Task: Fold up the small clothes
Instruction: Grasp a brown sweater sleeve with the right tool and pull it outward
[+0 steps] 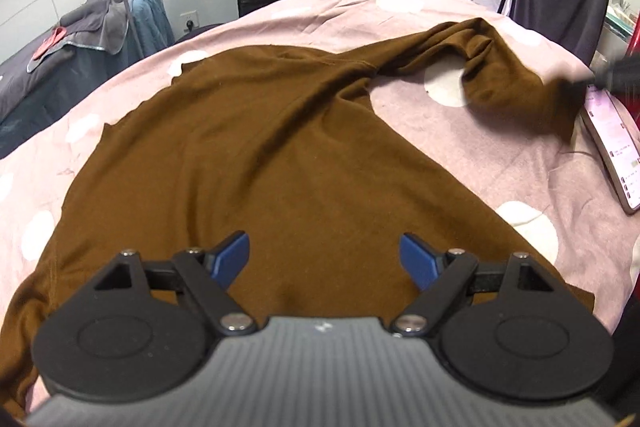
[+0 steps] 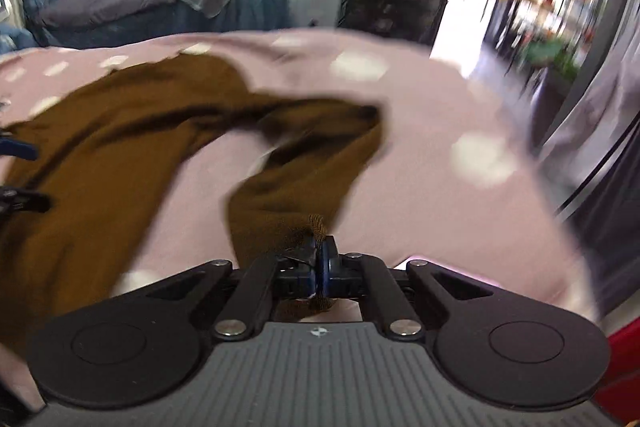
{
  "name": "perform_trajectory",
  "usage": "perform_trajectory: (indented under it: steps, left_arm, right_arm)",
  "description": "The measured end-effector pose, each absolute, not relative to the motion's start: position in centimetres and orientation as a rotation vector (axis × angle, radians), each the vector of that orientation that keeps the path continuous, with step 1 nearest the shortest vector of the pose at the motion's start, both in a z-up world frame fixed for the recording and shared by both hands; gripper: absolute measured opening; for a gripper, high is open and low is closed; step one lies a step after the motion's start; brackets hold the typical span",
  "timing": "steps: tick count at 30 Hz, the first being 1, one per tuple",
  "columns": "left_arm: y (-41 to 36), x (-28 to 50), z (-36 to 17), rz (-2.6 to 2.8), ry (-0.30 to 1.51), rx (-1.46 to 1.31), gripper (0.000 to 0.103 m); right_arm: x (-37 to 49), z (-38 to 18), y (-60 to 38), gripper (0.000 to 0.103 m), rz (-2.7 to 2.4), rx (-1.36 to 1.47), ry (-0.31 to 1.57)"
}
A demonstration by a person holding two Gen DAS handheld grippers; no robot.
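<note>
One brown long-sleeved knit top (image 1: 256, 147) lies spread on the pink spotted bed cover (image 1: 500, 155), its sleeve (image 2: 304, 167) running straight ahead from the right gripper (image 2: 320, 259), whose fingers pinch the cuff, while the left gripper (image 1: 324, 259), fingers wide, hovers over the hem.

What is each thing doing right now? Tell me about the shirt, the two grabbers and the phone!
Shirt: spread flat on the bed, one sleeve pulled out and bent.
Left gripper: open, above the shirt, holding nothing.
Right gripper: shut on the sleeve end.
Phone: lying on the bed, screen lit.
</note>
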State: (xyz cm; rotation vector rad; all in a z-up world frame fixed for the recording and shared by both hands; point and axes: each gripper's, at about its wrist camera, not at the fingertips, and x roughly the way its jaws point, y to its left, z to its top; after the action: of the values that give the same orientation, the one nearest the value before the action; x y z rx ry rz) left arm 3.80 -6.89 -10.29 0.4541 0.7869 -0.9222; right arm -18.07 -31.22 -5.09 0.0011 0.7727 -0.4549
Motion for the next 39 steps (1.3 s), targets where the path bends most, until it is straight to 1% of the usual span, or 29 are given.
perform_trajectory:
  steps: [4, 7, 9, 12, 16, 21, 23, 28, 30, 33, 36, 39]
  left_arm:
    - [-6.5, 4.1, -10.3, -0.906, 0.797, 0.446, 0.082]
    - [-6.3, 4.4, -10.5, -0.898, 0.813, 0.432, 0.082]
    - [-6.4, 4.5, -10.7, -0.894, 0.825, 0.433, 0.082]
    - [-6.6, 4.7, -11.2, -0.886, 0.846, 0.445, 0.082]
    - [-6.9, 4.8, -11.5, -0.875, 0.884, 0.444, 0.082]
    - [-7.0, 4.9, -12.0, -0.867, 0.925, 0.462, 0.083]
    - [-6.9, 4.9, -12.2, -0.866, 0.925, 0.466, 0.086]
    - [-5.8, 5.3, -12.3, -0.851, 0.933, 0.428, 0.087]
    - [-4.9, 5.5, -12.2, -0.829, 0.937, 0.406, 0.087]
    - [-2.9, 5.7, -11.9, -0.775, 0.925, 0.379, 0.087]
    - [-0.2, 6.0, -11.5, -0.712, 0.930, 0.353, 0.089]
    - [2.7, 6.2, -11.3, -0.655, 0.937, 0.336, 0.089]
  right_arm:
    - [-17.9, -0.5, -36.7, 0.002, -0.703, -0.297, 0.695]
    - [-18.0, 2.9, -40.5, 0.002, -0.862, -0.434, 0.616]
    - [-17.9, 4.3, -42.6, 0.002, -0.913, -0.464, 0.587]
    - [-16.7, 3.8, -44.9, 0.002, -0.907, -0.458, 0.599]
    - [-14.4, 0.0, -45.6, 0.002, -0.841, -0.476, 0.673]
    - [-13.7, -4.3, -43.7, 0.002, -0.766, -0.496, 0.769]
    - [-13.8, -3.8, -42.8, 0.002, -0.767, -0.517, 0.755]
    - [-11.2, 1.8, -40.3, 0.002, -0.749, -0.556, 0.568]
    - [-9.0, 4.3, -37.8, 0.003, -0.652, -0.532, 0.470]
    - [-4.4, 6.4, -32.6, 0.003, -0.458, -0.479, 0.361]
    - [0.7, 6.5, -26.9, 0.003, -0.247, -0.383, 0.308]
    - [5.5, 4.3, -21.0, 0.003, -0.061, -0.312, 0.320]
